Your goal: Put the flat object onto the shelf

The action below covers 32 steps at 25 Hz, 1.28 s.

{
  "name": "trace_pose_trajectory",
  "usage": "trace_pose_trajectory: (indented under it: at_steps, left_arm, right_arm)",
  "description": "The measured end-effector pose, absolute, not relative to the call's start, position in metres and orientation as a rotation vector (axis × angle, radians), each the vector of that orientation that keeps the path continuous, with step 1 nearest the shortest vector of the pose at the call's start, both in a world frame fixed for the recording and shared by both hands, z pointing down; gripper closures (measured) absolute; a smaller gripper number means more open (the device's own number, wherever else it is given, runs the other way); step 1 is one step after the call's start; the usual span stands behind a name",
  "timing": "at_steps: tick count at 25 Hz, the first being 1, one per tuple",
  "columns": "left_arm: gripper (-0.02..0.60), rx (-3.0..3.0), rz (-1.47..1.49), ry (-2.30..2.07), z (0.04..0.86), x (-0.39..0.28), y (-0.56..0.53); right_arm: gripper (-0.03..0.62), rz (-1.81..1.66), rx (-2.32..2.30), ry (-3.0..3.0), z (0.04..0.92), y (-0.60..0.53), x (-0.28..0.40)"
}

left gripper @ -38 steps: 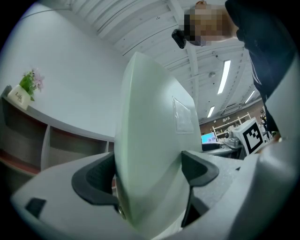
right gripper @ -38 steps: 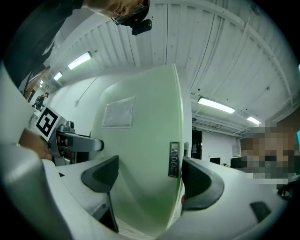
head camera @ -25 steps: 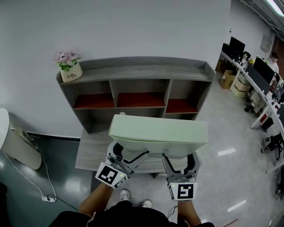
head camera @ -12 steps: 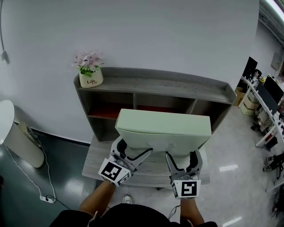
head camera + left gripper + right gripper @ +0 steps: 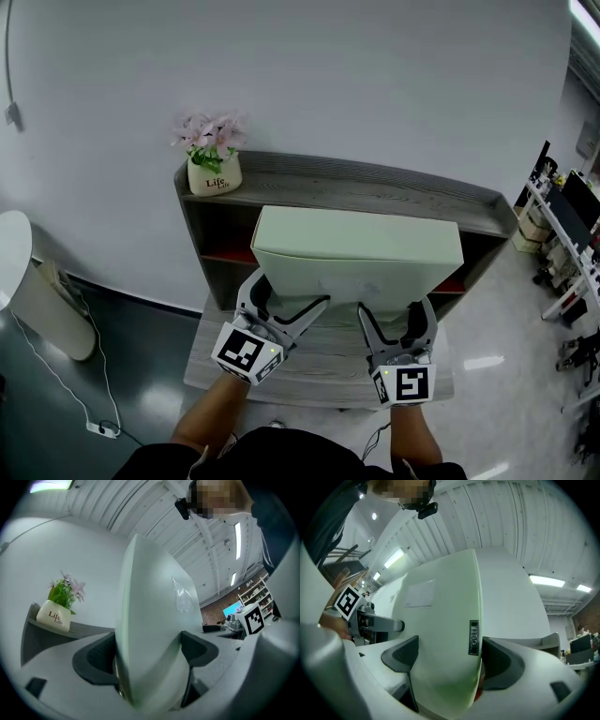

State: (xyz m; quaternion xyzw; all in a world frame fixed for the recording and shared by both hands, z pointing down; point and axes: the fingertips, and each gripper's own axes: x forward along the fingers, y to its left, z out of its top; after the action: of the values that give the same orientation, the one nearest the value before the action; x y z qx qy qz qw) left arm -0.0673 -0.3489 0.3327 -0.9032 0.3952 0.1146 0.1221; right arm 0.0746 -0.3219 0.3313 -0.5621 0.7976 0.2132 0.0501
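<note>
A plain white wall (image 5: 356, 75) fills the back of the room, and against it stands a grey wooden shelf (image 5: 375, 187) with a long top board, open cubbies with red floors beneath, and a lower grey bench (image 5: 319, 361) jutting out toward the person. In front of that shelf the flat object (image 5: 356, 248), a pale green slab-like box, is held up in the air over the bench, its broad face tilted up toward the head view and covering most of the cubbies; it touches neither the top board nor the bench as far as I can see

Both grippers hold it along its near long edge. The left gripper (image 5: 289, 295) has its jaws pinching the left part of that edge, and in the left gripper view the flat object (image 5: 150, 634) stands wedged between the two dark pads. The right gripper (image 5: 394, 309) bites the right part of the same edge, its jaws clamped on either side of the flat object (image 5: 440, 634) in the right gripper view

A cream flower pot (image 5: 214, 173) with pink blooms sits at the left end of the top board, well apart from the load. A small dark label (image 5: 474, 637) shows on the object's thin edge, just beside the right jaw
</note>
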Motion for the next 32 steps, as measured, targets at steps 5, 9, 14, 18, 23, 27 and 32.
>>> trace_pose_trajectory:
  at_steps: [5, 9, 14, 18, 23, 27, 32]
  left_arm:
    - [0.141, -2.627, 0.352, 1.123, 0.306, -0.084, -0.364]
    - [0.141, -2.610, 0.370, 1.117, 0.285, -0.091, -0.374]
    - [0.141, -2.563, 0.359, 1.101, 0.255, -0.089, -0.381]
    - [0.141, -2.508, 0.360, 1.089, 0.228, -0.087, -0.384]
    - [0.141, -2.462, 0.363, 1.079, 0.198, -0.081, -0.381]
    - [0.141, -2.442, 0.343, 1.071, 0.167, -0.080, -0.405]
    - [0.141, -2.431, 0.329, 1.071, 0.159, -0.081, -0.420]
  right_arm:
    - [0.151, 0.685, -1.703, 2.395, 0.307, -0.334, 0.057]
    - [0.154, 0.711, -1.681, 2.362, 0.283, -0.344, 0.051]
    - [0.155, 0.732, -1.645, 2.332, 0.258, -0.352, 0.052]
    - [0.157, 0.755, -1.607, 2.307, 0.235, -0.358, 0.054]
    - [0.157, 0.746, -1.567, 2.283, 0.208, -0.358, 0.062]
    - [0.157, 0.757, -1.551, 2.273, 0.183, -0.384, 0.062]
    - [0.160, 0.770, -1.531, 2.294, 0.180, -0.401, 0.062]
